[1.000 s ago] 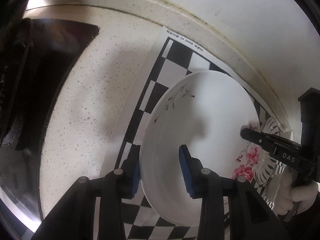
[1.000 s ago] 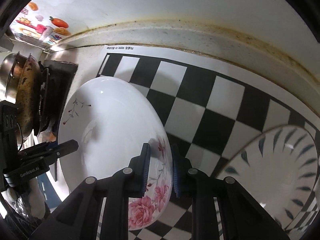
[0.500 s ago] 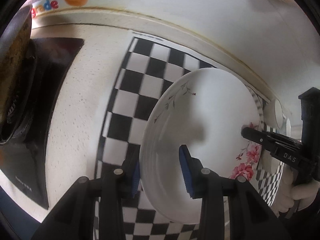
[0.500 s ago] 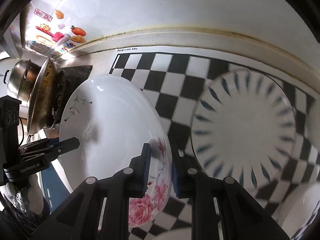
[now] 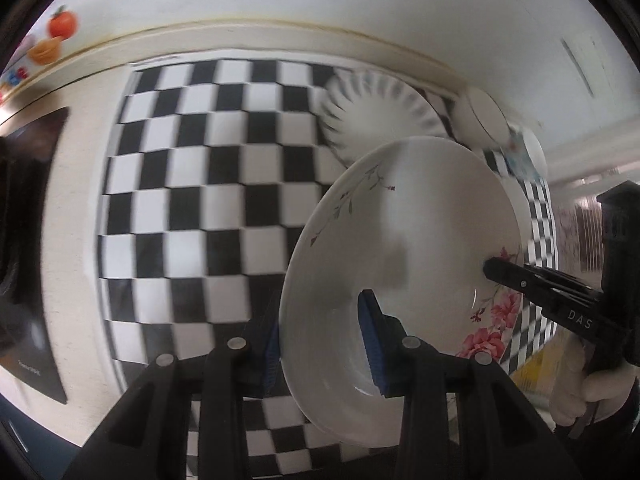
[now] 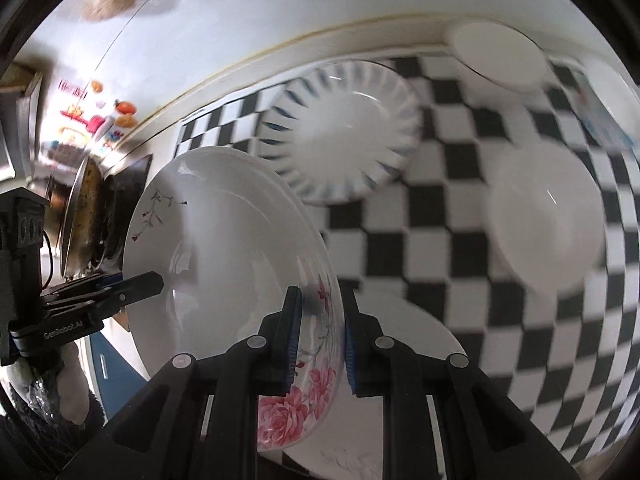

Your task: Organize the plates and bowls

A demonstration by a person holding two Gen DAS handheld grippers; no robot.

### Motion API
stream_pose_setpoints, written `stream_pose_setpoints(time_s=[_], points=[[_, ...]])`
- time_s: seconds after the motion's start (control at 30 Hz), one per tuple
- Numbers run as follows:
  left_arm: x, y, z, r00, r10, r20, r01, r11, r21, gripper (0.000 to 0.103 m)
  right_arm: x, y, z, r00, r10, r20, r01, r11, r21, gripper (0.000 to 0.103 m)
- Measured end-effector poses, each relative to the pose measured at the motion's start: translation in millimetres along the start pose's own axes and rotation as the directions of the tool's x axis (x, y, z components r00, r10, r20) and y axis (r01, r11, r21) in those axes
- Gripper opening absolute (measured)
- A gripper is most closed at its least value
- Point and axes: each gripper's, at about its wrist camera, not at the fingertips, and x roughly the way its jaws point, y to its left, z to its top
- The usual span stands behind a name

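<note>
A white plate with pink roses and a thin twig pattern (image 5: 404, 240) (image 6: 224, 248) hangs in the air above the checkered mat, held by both grippers. My left gripper (image 5: 324, 344) is shut on its plain rim, and the same gripper (image 6: 156, 282) shows from the side in the right wrist view. My right gripper (image 6: 318, 340) is shut on the rose-painted rim, and its finger tip (image 5: 490, 268) shows in the left wrist view. A blue-striped fluted plate (image 6: 340, 132) (image 5: 376, 108) lies on the mat behind.
The black-and-white checkered mat (image 5: 192, 184) covers the counter. On it stand a white bowl (image 6: 544, 216), a white lidded container (image 6: 500, 56) at the back and another white plate (image 6: 400, 360) under my right gripper. A dark stove with a pan (image 6: 86, 208) is at the left.
Both grippers have carried the plate sideways and upward away from the stove. The striped plate, the bowl and the lidded container have come into view.
</note>
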Motion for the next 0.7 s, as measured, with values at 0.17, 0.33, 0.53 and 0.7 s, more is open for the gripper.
stream_pose_setpoints(time_s=[0.17, 0.33, 0.53, 0.7], points=[[25.1, -36.3, -11.4, 0.999, 0.001, -0.053, 0.004, 0.997, 0.081, 0.033, -5.1, -43.3, -37.3, 1.0, -0.012, -0.007, 0.012, 0.997, 0.076, 0.021], [51.9, -59.5, -23.9, 0.994, 0.012, -0.111, 0.001, 0.993, 0.121, 0.033, 3.9, -74.3, -67.7, 0.999, -0.013, -0.036, 0.018, 0.99, 0.141, 0.021], [74.0, -77.8, -40.6, 0.987, 0.048, -0.156, -0.023, 0.987, 0.157, 0.033, 11.2, -95.8, -84.7, 0.998, -0.021, -0.054, 0.03, 0.985, 0.171, 0.021], [83.9, -83.3, -46.8, 0.981, 0.075, -0.176, -0.046, 0.985, 0.167, 0.033, 13.9, -102.7, -89.4, 0.998, -0.022, -0.065, 0.033, 0.985, 0.168, 0.021]])
